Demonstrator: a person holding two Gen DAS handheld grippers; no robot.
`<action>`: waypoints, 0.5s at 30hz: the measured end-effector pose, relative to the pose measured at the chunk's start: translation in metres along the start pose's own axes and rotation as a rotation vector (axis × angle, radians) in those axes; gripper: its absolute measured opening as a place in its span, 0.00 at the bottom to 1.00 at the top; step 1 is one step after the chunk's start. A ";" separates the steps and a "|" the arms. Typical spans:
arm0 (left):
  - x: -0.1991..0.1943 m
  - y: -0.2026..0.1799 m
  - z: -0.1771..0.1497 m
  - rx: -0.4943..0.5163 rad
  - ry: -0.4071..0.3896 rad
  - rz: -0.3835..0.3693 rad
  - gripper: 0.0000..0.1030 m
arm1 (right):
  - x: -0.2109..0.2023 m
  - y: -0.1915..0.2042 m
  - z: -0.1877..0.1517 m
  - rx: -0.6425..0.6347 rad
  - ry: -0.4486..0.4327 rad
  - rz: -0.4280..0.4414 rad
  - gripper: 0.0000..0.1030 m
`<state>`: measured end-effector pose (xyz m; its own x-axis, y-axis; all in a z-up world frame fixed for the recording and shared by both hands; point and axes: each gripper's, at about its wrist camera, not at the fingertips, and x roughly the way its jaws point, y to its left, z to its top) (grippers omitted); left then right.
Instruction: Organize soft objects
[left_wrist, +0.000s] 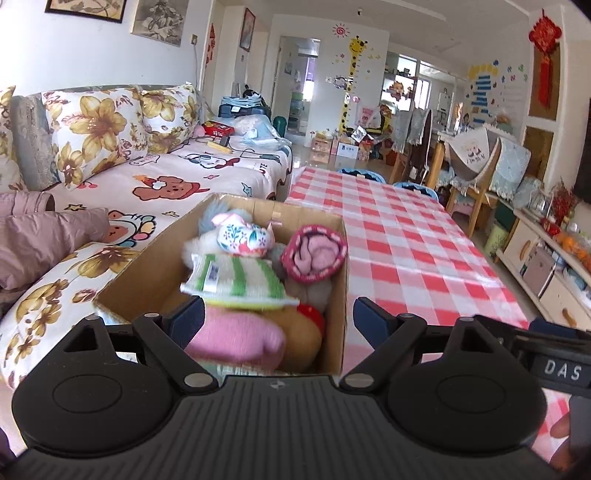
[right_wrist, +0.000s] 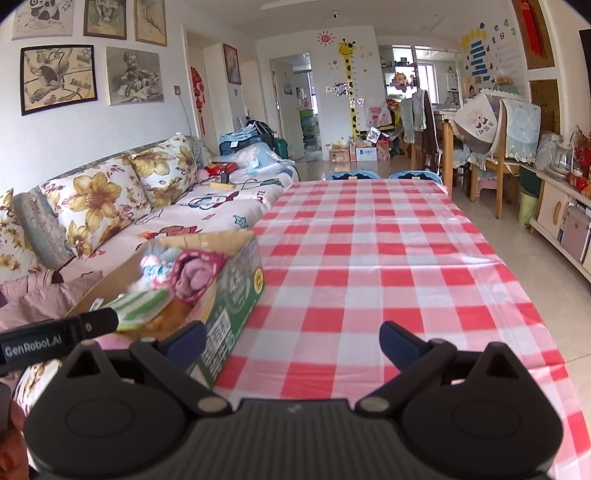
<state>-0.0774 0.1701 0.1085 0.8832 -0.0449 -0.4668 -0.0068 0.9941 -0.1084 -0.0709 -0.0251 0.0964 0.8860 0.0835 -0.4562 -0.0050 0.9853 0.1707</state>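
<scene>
Gaping wide, left gripper (left_wrist: 275, 321), blue pads spread far apart, clamping nothing; poised just above the near end of the open cardboard box (left_wrist: 334, 295), with the left pad over the soft pile and the right pad outside the box's right wall. Spread equally wide, right gripper (right_wrist: 291, 338), empty, hanging over the red-and-white checked tablecloth (right_wrist: 388, 258), its left pad just beside the box's printed green side (right_wrist: 236, 295).

Packed inside the box, seen from the left wrist: green-and-white striped cloth (left_wrist: 240, 278) at centre, somewhat blurred, with a pink knitted piece (left_wrist: 236, 338) at 6 o'clock of it, a floral stuffed toy (left_wrist: 243, 236) at 12 o'clock, a rolled pink item with a dark pink crocheted rim (left_wrist: 314, 254) at 2 o'clock, and something tan and red at 5 o'clock, too hidden to name. Sitting at the tablecloth's left edge, box hard against the sofa side.

Beyond, at 9 to 11 o'clock, a sofa (left_wrist: 207, 177) under a cartoon-print cover, with yellow-flowered cushions (left_wrist: 96, 133) and a mauve padded jacket (left_wrist: 48, 236). At 12 o'clock, a giraffe height chart (left_wrist: 351, 81) on the far wall; at 2 o'clock, wooden chairs (left_wrist: 484, 177) with covers; at 3 o'clock, a low cabinet.

Levelled forward along the table, both grippers side by side, the right one's body visible at the left view's 4 o'clock edge with a bit of hand beneath it.
</scene>
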 end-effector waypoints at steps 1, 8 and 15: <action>-0.002 0.000 -0.002 0.014 0.002 0.001 1.00 | -0.002 0.002 -0.002 -0.004 0.001 0.007 0.97; -0.010 0.007 -0.005 0.048 0.001 0.011 1.00 | -0.022 0.010 -0.011 -0.026 -0.016 -0.005 0.97; -0.018 0.008 -0.010 0.048 -0.002 -0.006 1.00 | -0.032 0.018 -0.020 -0.053 -0.015 -0.012 0.97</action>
<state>-0.0978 0.1779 0.1074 0.8842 -0.0509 -0.4643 0.0212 0.9974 -0.0690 -0.1087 -0.0076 0.0967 0.8929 0.0700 -0.4447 -0.0187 0.9927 0.1187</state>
